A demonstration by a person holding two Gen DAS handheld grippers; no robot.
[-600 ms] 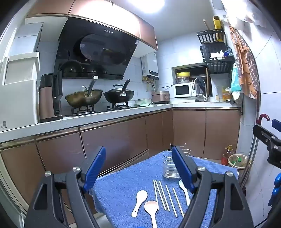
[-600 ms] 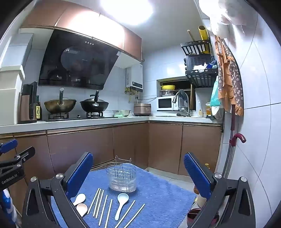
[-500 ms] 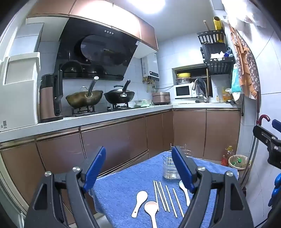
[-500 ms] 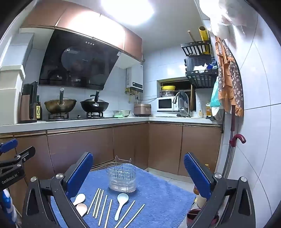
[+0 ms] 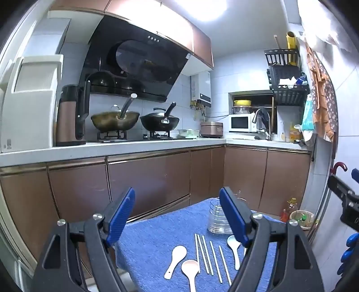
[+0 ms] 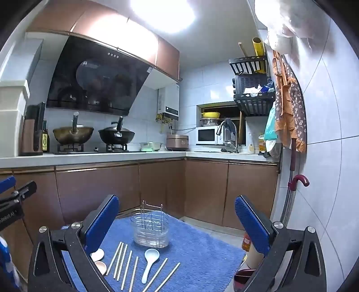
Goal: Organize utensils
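Blue-padded fingers (image 5: 121, 215) of both grippers apart, empty; red umbrella handle (image 6: 298, 180) whole only at right.

1. White tiled walls (image 6: 325, 157) enclose an L-shaped kitchen; a bright ceiling light (image 6: 161, 13) glares overhead.
2. Brown cabinet doors (image 6: 96, 186) run under a pale countertop (image 6: 89, 156), with matching upper cabinets (image 6: 167, 57).
3. A black range hood (image 6: 96, 78) hangs above two woks (image 6: 116, 134) at far left.
4. A microwave (image 6: 207, 134) and a black wall rack (image 6: 253, 85) stand at far right.
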